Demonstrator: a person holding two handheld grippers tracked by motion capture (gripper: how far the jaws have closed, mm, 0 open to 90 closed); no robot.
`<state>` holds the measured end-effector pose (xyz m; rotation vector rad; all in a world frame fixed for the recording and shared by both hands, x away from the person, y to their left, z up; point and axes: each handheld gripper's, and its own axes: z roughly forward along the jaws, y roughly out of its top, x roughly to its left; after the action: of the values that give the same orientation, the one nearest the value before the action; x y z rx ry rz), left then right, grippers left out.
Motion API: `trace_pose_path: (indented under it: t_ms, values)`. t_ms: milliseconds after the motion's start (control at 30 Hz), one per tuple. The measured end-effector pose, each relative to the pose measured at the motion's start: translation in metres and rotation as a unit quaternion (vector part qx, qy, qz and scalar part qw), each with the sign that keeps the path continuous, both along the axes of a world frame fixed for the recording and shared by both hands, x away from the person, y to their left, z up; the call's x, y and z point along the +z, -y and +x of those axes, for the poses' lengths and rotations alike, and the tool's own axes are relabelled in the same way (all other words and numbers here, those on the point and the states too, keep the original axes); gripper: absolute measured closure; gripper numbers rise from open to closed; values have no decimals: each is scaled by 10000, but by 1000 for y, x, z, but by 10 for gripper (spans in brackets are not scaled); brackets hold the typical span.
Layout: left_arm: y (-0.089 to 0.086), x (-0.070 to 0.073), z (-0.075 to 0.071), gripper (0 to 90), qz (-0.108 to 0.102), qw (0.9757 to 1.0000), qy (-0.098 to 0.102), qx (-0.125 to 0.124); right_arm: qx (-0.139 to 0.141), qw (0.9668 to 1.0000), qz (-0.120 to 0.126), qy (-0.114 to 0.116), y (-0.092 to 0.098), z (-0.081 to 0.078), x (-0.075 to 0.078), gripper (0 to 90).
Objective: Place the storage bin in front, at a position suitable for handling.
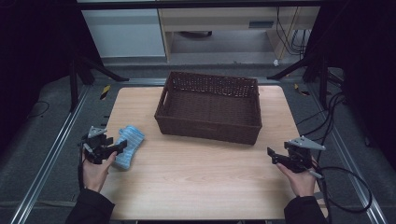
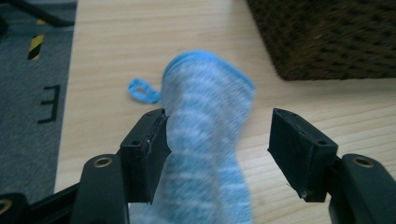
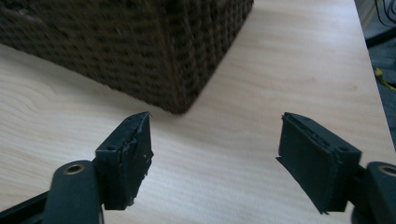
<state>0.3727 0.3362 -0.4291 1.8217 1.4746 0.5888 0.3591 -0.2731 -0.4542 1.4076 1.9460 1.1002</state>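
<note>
A light blue striped cloth (image 1: 129, 143) with a small loop lies rumpled near the left edge of the wooden table (image 1: 201, 179). My left gripper (image 1: 117, 148) is at the cloth's near end. In the left gripper view the cloth (image 2: 205, 107) rises between the jaws of my left gripper (image 2: 217, 135); it brushes the left pad (image 2: 152, 149) and stands apart from the right one, so the jaws are open. My right gripper (image 1: 273, 157) hovers at the right side of the table, open with nothing between its jaws (image 3: 215, 140), facing a corner of the basket (image 3: 140, 42).
A dark brown wicker basket (image 1: 208, 131) with nothing inside stands at the back middle of the table; its corner (image 2: 327, 37) is close beyond the cloth. Bare wood lies between the two hands. Metal rails, cables and black stands flank the table.
</note>
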Motion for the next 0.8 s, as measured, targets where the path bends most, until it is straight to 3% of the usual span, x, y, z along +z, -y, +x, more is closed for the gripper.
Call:
trace_pose_path:
  t_ms: [167,300,433,467,500,567,700,800]
  values:
    - [12,17,17,377,-168,9993,140,-310,21,9997,68,255,-4,11,23,341]
    - [19,25,27,393,-204,9987,282,-385,-3,9993,116,342,-6,23,35,375]
    - [33,33,46,403,-325,9968,475,-559,-35,9980,302,553,-13,47,53,422]
    - [33,33,46,403,-325,9968,475,-559,-35,9980,302,553,-13,47,53,422]
    - [43,37,56,406,-260,9963,541,-613,-20,9977,322,597,-20,58,58,431]
    - [46,37,59,408,-259,9961,545,-637,-6,9977,295,616,-24,66,60,437]
    - [71,41,79,421,-234,9947,659,-753,23,9979,258,593,-34,83,59,456]
    - [79,41,86,429,-193,9944,625,-824,67,9982,257,536,-38,90,55,478]
